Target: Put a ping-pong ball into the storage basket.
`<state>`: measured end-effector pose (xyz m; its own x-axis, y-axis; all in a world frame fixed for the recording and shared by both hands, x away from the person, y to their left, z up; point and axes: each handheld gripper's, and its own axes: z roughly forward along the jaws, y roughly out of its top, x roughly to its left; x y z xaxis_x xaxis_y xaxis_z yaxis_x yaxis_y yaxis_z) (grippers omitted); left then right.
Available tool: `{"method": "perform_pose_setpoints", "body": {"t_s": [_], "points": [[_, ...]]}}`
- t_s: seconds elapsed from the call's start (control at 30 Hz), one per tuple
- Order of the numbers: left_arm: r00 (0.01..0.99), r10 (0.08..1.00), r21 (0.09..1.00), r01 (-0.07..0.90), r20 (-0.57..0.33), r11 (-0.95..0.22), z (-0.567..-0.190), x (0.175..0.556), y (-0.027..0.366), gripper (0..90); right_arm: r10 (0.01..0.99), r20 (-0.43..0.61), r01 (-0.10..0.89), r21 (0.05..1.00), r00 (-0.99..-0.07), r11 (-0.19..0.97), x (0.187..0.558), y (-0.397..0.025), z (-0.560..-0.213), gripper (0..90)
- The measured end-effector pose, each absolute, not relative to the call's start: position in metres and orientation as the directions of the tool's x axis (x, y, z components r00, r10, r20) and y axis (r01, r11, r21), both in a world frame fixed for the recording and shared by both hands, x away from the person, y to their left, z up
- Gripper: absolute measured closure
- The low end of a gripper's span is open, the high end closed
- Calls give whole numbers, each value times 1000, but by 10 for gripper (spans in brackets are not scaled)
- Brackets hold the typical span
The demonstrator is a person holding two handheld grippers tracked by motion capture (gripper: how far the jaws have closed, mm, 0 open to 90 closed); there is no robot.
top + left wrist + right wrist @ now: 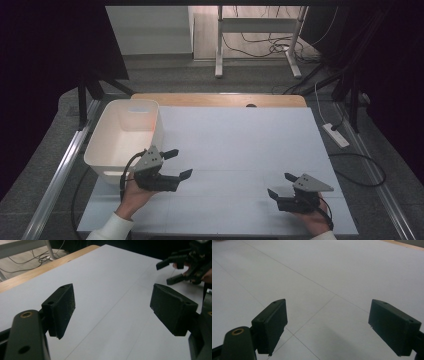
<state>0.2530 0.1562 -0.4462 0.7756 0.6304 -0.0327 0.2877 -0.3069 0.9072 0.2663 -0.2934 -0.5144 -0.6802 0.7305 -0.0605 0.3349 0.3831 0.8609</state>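
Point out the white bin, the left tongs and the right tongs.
white bin (100, 150): high view, on its left wall.
left tongs (178, 163): high view, midway between the open fingertips.
right tongs (280, 185): high view, midway between the open fingertips.

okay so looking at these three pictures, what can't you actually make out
- High view: the white bin has its near inside wall turned away, so that part of its floor is hidden.
- High view: the person's arms are cut off by the bottom edge.
- Left gripper view: the right gripper is dim and partly cut off at the right edge.
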Motion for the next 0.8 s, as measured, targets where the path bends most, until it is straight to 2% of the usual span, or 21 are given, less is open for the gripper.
{"method": "perform_pose_setpoints", "body": {"t_s": [0.37,0.8], "points": [[771,632,896,330,-75,-296,-477,234,169,206,726,-68,332,857,-684,393,265,-290,-515,156],[736,667,878,390,-116,-277,-509,229,185,199,707,-62,324,859,-704,397,263,-288,-515,155]]}}
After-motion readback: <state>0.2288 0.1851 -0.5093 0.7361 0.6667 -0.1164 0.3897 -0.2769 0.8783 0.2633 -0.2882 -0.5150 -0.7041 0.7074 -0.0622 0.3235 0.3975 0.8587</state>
